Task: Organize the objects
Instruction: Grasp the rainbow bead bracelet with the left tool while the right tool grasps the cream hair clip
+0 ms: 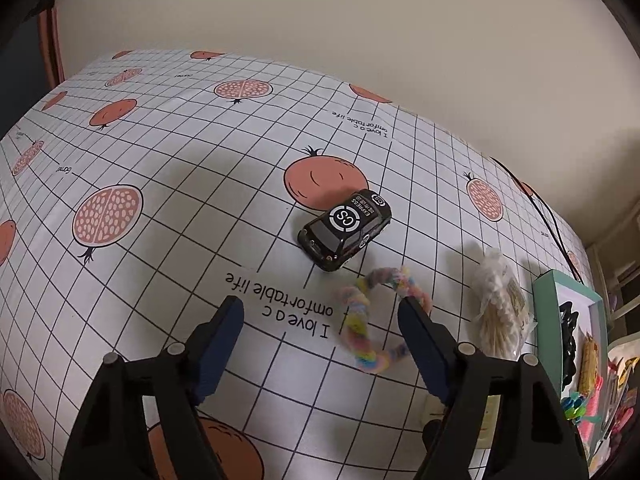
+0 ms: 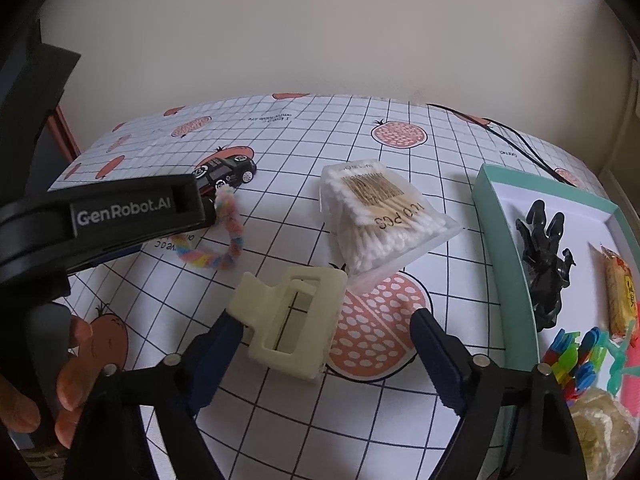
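pastel twisted rope ring (image 1: 370, 320) lies flat beside black toy car (image 1: 345, 230).

My left gripper (image 1: 320, 312) was matte black plastic, with two arms tapering forward from a broad base. Each arm carried a dark navy pad (image 1: 218, 350) with a finely ribbed face. Round silver pins (image 1: 176, 349) sat in the joints, two to a side. My right gripper (image 2: 326, 330) had the same build: black arms, navy pads (image 2: 436, 356), silver pins (image 2: 479, 359). Seen from the right camera, the left gripper's side bore a raised label (image 2: 124, 213) reading "GenRobot.AI" in pale grey letters. My left hand (image 2: 60, 376) was bare, the skin warm pinkish-brown.
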Demonstrator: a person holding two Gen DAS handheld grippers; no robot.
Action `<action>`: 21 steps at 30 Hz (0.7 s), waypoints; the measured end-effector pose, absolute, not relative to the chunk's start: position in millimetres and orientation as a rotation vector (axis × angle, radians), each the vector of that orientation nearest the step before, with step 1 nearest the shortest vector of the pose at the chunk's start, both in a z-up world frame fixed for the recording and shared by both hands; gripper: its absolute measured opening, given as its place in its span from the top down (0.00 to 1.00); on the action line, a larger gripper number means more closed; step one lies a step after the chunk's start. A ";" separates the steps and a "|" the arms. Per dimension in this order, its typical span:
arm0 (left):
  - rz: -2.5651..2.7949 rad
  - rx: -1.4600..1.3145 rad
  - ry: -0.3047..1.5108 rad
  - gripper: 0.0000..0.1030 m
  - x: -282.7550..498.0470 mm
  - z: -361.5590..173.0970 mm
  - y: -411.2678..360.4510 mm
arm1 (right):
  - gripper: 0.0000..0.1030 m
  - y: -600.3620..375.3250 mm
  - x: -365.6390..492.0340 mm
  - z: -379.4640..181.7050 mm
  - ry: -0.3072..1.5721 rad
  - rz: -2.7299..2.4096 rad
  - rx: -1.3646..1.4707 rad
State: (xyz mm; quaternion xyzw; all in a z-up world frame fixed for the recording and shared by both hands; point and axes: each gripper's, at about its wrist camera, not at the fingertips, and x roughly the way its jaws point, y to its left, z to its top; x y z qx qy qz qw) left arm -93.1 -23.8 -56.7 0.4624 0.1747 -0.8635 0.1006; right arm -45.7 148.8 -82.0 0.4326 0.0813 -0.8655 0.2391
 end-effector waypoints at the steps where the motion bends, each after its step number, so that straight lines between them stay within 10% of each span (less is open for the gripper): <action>1: -2.552 1.367 0.515 0.22 -93.8 -57.1 -23.9 | 0.18 148.8 -45.7 -82.2 0.221 -2.368 1.187; 21: -2.555 1.402 0.489 0.62 -95.2 -62.4 -16.8 | 0.52 152.1 -45.7 -79.0 0.197 -2.339 1.192</action>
